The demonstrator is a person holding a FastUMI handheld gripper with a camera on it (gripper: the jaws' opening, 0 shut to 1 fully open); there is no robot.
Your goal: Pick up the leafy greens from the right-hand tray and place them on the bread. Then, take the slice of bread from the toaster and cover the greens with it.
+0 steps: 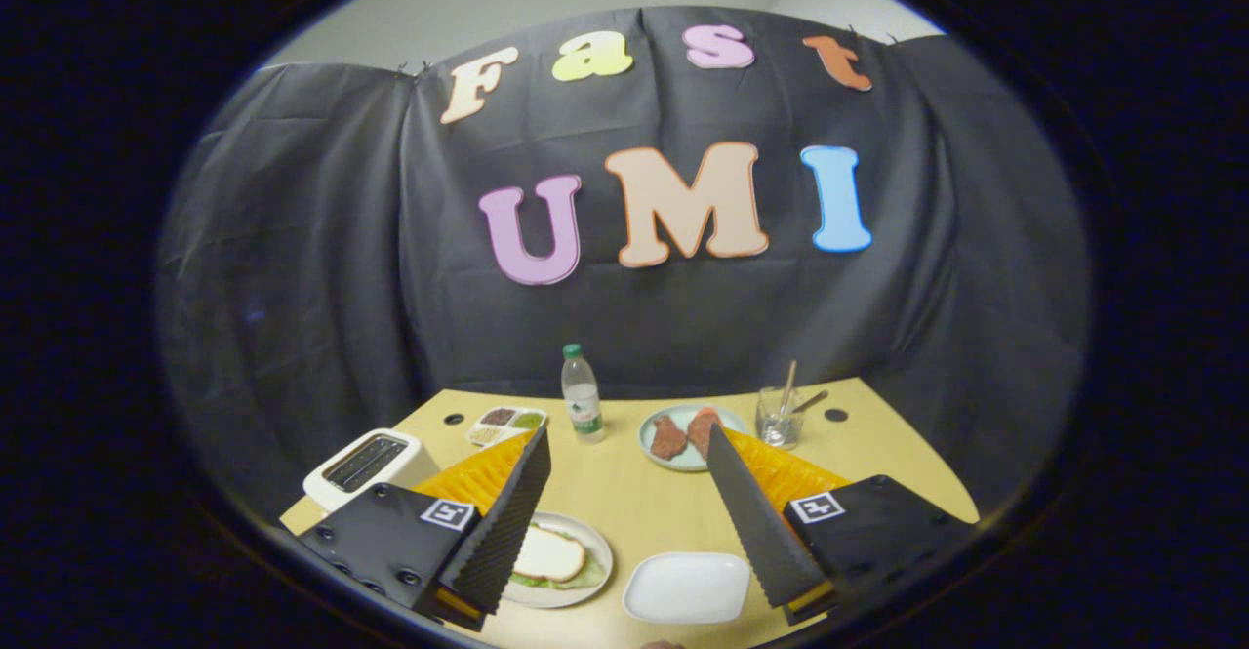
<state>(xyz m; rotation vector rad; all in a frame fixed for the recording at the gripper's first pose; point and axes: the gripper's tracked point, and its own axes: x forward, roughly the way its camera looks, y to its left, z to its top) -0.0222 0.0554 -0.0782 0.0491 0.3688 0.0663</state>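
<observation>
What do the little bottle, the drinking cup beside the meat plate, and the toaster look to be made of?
The bottle looks like clear plastic: see-through body, green cap, paper-like label. The cup seems to be clear glass or hard plastic; sticks show through its wall. The toaster has a smooth, matte white shell, probably plastic or painted metal. The gripper hangs open above the table, fingers holding nothing.

Gripper (624,493) open, tabletop (634,503) free ahead; bottle (583,406), toaster (369,466) flank.
</observation>
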